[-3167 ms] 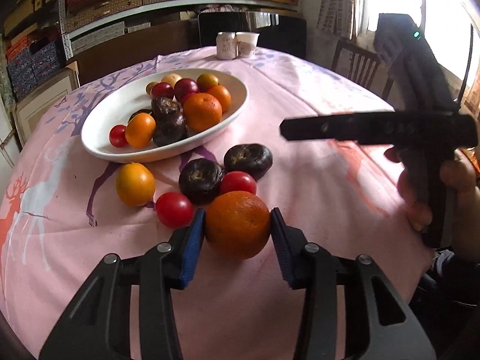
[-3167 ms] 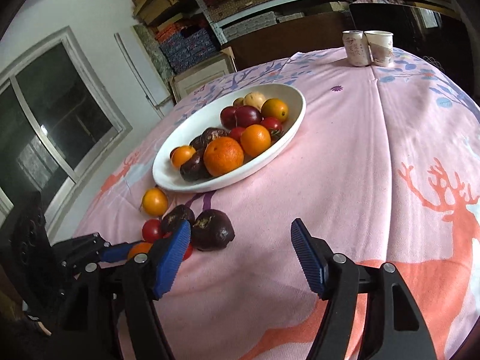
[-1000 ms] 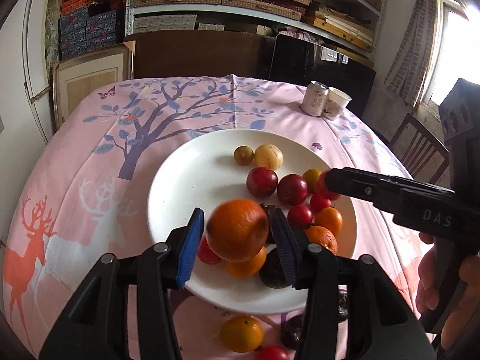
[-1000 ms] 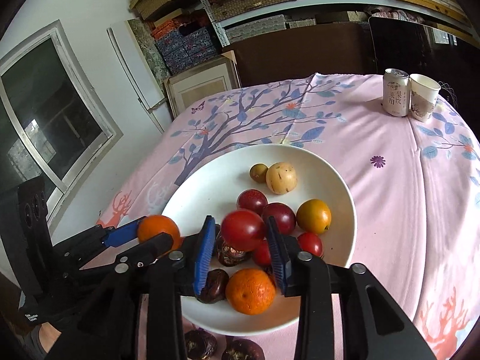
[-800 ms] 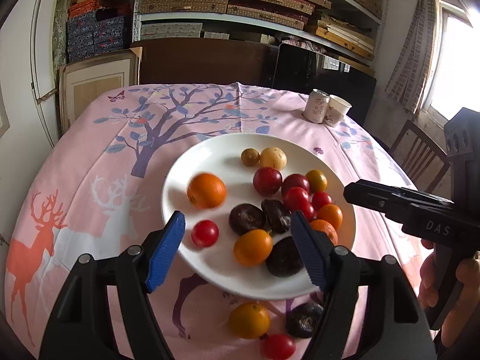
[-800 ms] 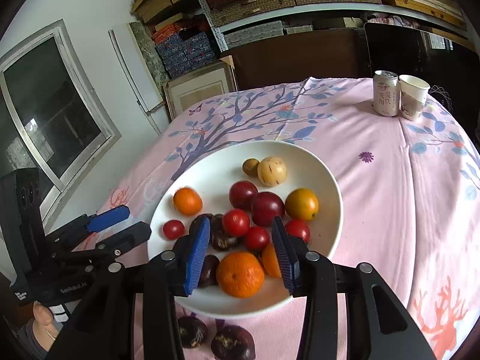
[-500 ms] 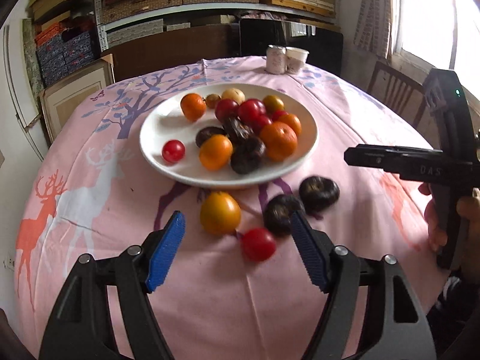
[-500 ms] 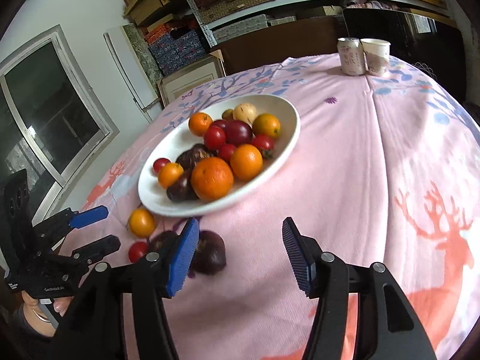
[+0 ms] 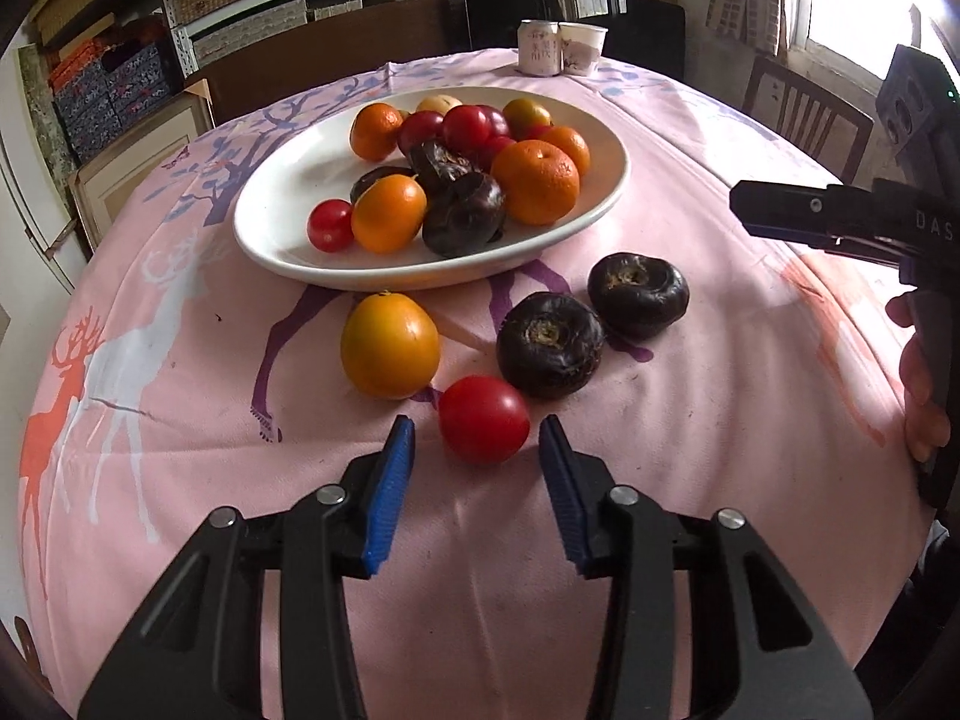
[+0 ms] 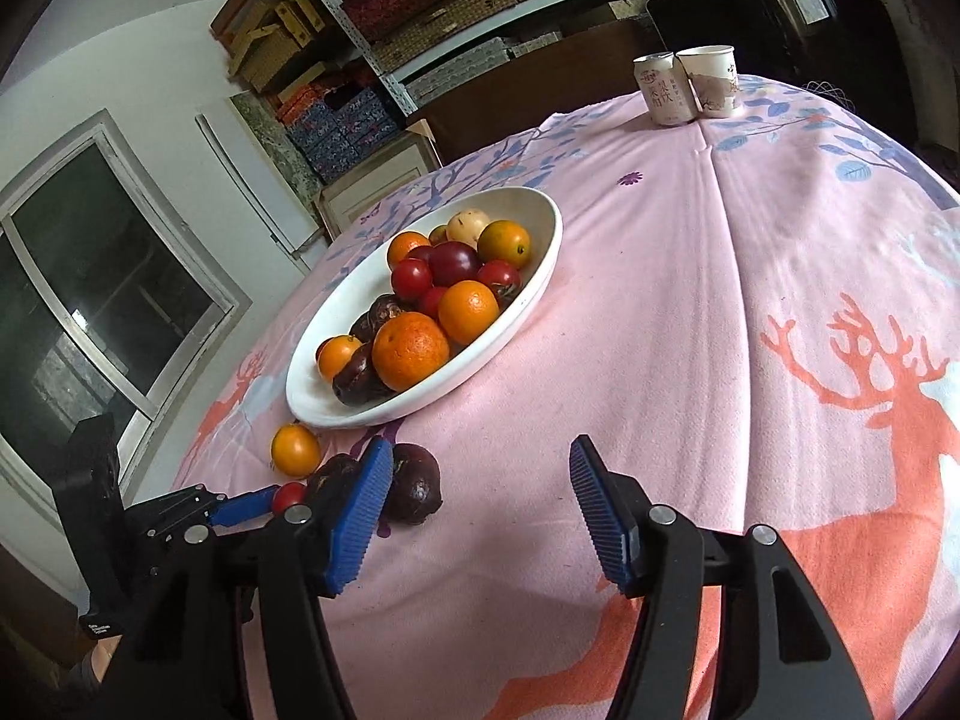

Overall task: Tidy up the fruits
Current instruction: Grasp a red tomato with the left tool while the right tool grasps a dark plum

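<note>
A white oval plate [image 9: 282,243] [image 10: 543,276] holds several oranges, red tomatoes and dark fruits. On the pink cloth in front of it lie a yellow-orange fruit [image 9: 390,353] [image 10: 294,450], a red tomato [image 9: 483,418] [image 10: 289,495] and two dark fruits [image 9: 549,343] [image 9: 637,294], one showing in the right wrist view [image 10: 414,489]. My left gripper [image 9: 475,461] is open with the red tomato between its blue pads, not clamped. My right gripper [image 10: 480,501] is open and empty over bare cloth, right of the dark fruits.
A drink can [image 9: 536,47] [image 10: 663,89] and a paper cup [image 9: 581,42] [image 10: 713,79] stand at the table's far edge. A wooden chair [image 9: 801,114] is at the right. Shelves with boxes line the back wall. The table edge curves close below both grippers.
Both grippers released their fruits into the plate, opened and pulled back low toward the near edge. The left gripper has come down around the red tomato on the cloth.
</note>
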`<state>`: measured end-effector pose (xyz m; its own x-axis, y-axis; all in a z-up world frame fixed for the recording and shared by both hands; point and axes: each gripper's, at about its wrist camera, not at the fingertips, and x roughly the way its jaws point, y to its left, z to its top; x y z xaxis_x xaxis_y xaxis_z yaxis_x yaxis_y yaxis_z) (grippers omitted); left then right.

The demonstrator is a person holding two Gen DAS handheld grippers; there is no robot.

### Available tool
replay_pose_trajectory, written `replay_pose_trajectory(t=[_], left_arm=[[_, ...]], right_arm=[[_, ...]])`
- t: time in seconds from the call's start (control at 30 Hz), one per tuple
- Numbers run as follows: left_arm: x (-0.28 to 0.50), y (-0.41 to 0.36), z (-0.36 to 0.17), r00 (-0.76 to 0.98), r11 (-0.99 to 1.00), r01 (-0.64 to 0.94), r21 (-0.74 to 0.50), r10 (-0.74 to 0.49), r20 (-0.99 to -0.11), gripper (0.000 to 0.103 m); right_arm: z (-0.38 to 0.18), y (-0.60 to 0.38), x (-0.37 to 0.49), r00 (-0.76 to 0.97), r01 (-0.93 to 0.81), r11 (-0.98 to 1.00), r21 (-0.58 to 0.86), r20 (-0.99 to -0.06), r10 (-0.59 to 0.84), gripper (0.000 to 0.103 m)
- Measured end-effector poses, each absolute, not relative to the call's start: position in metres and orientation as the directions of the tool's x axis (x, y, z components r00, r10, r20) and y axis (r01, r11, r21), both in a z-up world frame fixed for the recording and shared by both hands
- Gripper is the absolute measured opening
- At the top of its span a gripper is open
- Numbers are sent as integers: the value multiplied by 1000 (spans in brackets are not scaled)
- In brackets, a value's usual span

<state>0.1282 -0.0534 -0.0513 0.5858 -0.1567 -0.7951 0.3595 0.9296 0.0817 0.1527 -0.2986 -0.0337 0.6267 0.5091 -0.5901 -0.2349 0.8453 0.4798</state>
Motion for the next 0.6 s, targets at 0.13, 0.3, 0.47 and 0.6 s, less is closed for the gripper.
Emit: replay_pose_trajectory(t=[0.13,0.3,0.47,0.6], left_arm=[[137,-52,-49,587,939,338,56,-164,-793,43],[144,-52,-51,578,943,331,38,-171,-798,42],[139,-50,-48,595,943,332,27,-187,-782,28],[134,-43,-42,622,948,318,3,-206,-756,28]], right_arm=[[-34,-300,153,626,-236,843,484,-587,513,62],[-34,-299,152,621,-238,842,485,-591,516,62],[-34,-299,152,621,-239,842,484,-590,516,62],[-35,-295,152,610,-251,843,475,-599,519,62]])
